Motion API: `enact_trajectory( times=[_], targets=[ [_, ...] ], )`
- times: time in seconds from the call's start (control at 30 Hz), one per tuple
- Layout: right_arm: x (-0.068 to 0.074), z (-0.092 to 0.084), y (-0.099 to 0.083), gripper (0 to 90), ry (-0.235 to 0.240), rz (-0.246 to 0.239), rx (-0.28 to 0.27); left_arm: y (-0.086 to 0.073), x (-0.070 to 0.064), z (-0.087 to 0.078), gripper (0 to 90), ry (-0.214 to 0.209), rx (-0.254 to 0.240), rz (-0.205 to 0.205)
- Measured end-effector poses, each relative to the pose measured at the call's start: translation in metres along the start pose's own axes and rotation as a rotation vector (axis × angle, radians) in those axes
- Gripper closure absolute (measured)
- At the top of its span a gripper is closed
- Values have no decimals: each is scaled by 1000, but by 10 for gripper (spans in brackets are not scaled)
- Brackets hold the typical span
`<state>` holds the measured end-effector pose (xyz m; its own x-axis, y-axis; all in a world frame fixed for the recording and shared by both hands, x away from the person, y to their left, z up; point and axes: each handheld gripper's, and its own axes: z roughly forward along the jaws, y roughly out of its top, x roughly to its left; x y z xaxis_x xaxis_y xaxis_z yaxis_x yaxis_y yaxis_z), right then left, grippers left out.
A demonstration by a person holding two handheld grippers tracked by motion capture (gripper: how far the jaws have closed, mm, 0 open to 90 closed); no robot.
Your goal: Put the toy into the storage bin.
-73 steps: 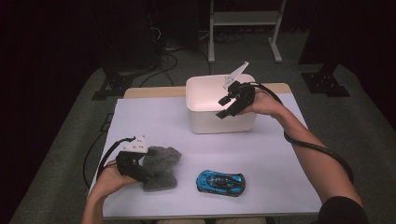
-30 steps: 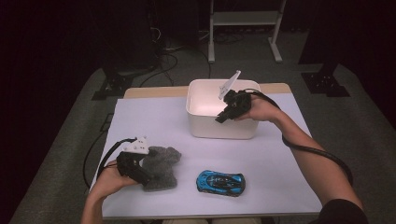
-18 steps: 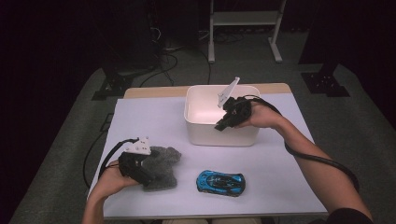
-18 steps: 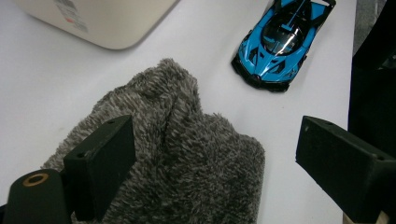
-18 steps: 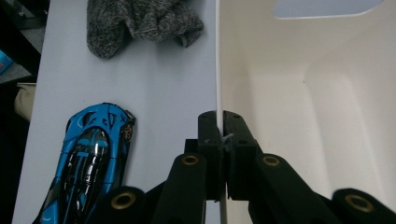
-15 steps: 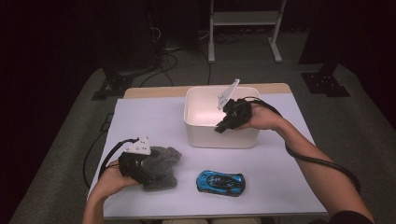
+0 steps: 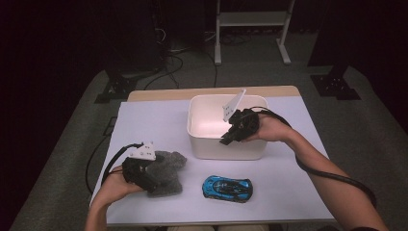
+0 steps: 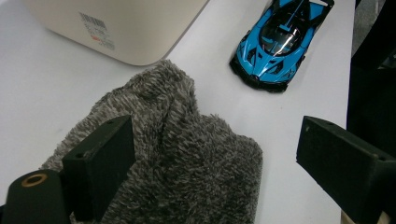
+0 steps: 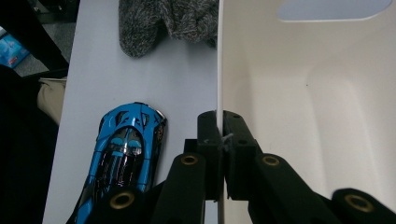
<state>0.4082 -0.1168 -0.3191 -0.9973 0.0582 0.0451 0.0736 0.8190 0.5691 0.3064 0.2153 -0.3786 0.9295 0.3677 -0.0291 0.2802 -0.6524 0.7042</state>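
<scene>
A white plastic bin (image 7: 211, 147) stands at the middle of the white table. My right gripper (image 7: 229, 138) is shut on its near wall, the thin wall (image 9: 218, 70) clamped between the two jaws. My left gripper (image 7: 152, 179) rests at the front left over a grey fuzzy cloth (image 7: 168, 168). Its jaws stand wide open: one lies against the cloth (image 8: 187, 154), the other hangs clear over bare table. A blue toy car (image 7: 227, 188) sits on the table between the cloth and the bin, and also shows in my right gripper view (image 9: 122, 156).
The bin's inside (image 9: 317, 107) looks bare. Beyond the table (image 7: 159, 120) are a dark floor, cables and a metal stand (image 7: 250, 19). Bare table surface lies right of the car and left of the bin.
The bin has slid toward the near edge of the table, carried along by my right gripper. The left gripper, the cloth and the car have stayed put.
</scene>
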Motion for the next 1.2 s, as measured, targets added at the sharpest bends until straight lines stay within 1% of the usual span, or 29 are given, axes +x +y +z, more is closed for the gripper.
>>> enact_trajectory(
  times=[0.1,0.2,0.23,0.3,0.4,0.53,0.57,0.73,0.77,0.83,0.87,0.9,0.97,1.03,1.2],
  targets=[
    [-1,0,-1,845,5,17,-8,0,0,0,107,-3,3,6],
    [-1,-2,-4,827,9,38,-35,0,0,0,107,-1,-3,4],
    [-1,-3,-4,800,10,43,-47,0,0,0,107,0,-2,3],
    [0,-5,-5,699,-8,63,-61,0,-1,0,106,-2,0,4],
    [3,-10,-7,639,-34,76,-83,0,-1,1,105,-6,1,6],
    [9,-19,-11,586,-41,95,-117,0,-1,1,103,-13,-5,7],
    [11,-22,-12,571,-43,91,-126,1,-1,1,103,-14,-5,9],
    [26,-35,-13,473,-63,87,-163,0,-1,1,97,-11,-2,6],
    [30,-37,-13,449,-55,84,-175,-1,-1,1,97,-10,-3,3],
    [41,-39,-15,401,-68,67,-183,-2,0,0,97,-6,-4,-1],
    [46,-40,-15,390,-67,69,-185,-2,0,0,97,-5,-3,1],
    [50,-40,-17,375,-62,56,-191,-2,0,0,97,-5,-3,2],
    [60,-38,-20,336,-61,61,-200,-2,0,1,93,-7,-2,-4],
    [70,-35,-24,325,-46,53,-207,-2,-1,1,93,-9,2,-2],
    [87,-17,-37,287,-25,43,-200,-3,1,1,93,-8,4,-3]
  ],
)
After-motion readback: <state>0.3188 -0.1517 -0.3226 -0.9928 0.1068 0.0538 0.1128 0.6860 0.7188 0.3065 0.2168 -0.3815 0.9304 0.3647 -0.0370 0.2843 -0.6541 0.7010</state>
